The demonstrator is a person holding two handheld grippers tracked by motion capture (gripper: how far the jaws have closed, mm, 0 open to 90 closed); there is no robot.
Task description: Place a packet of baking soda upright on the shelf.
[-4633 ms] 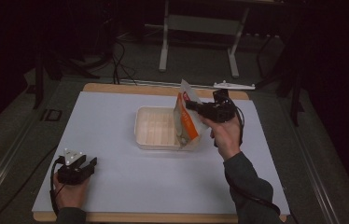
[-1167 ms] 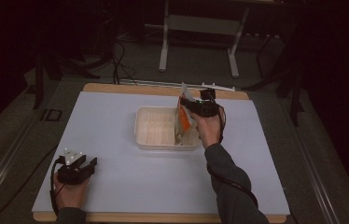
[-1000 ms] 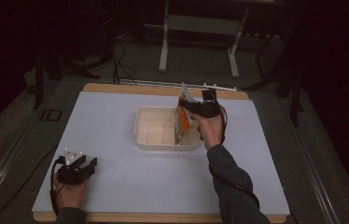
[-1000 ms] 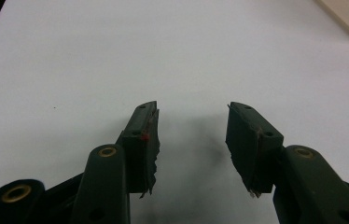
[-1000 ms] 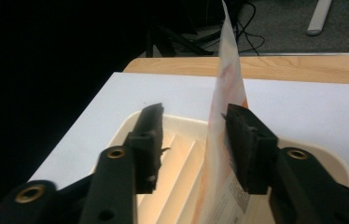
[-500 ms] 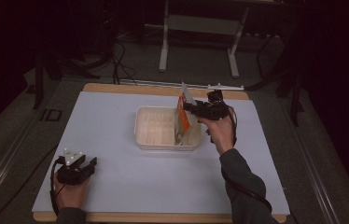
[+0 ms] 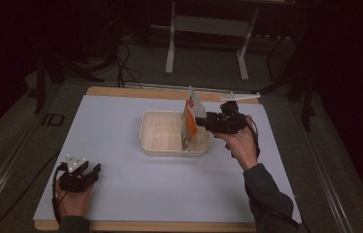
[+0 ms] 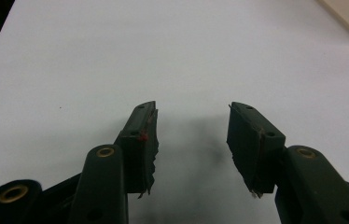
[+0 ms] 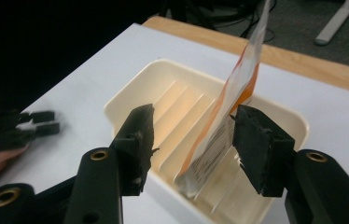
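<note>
A cream ribbed tray (image 7: 170, 150) sits in the middle of the white table. An orange and white pouch (image 7: 189, 121) stands on end in the tray's right part, tilted, its bottom edge on the ribs. In the right gripper view the pouch (image 9: 228, 112) rises between the jaws of my right gripper (image 9: 193, 126), which is open; the pouch leans close to the right-hand jaw. In the high view my right gripper (image 7: 200, 122) hovers at the tray's right rim. My left gripper (image 7: 90, 170) rests open on the table at the near left, nothing between its jaws (image 8: 192, 121).
The tray's near rim (image 9: 130, 91) lies just below my right jaws. The wooden table edge (image 7: 121, 91) runs along the far side, with a desk frame (image 7: 208, 39) and cables on the floor beyond. Bare white surface surrounds the left gripper.
The right gripper carried the pouch down into the tray, then its jaws opened and the hand drew slightly right. The left gripper stayed put.
</note>
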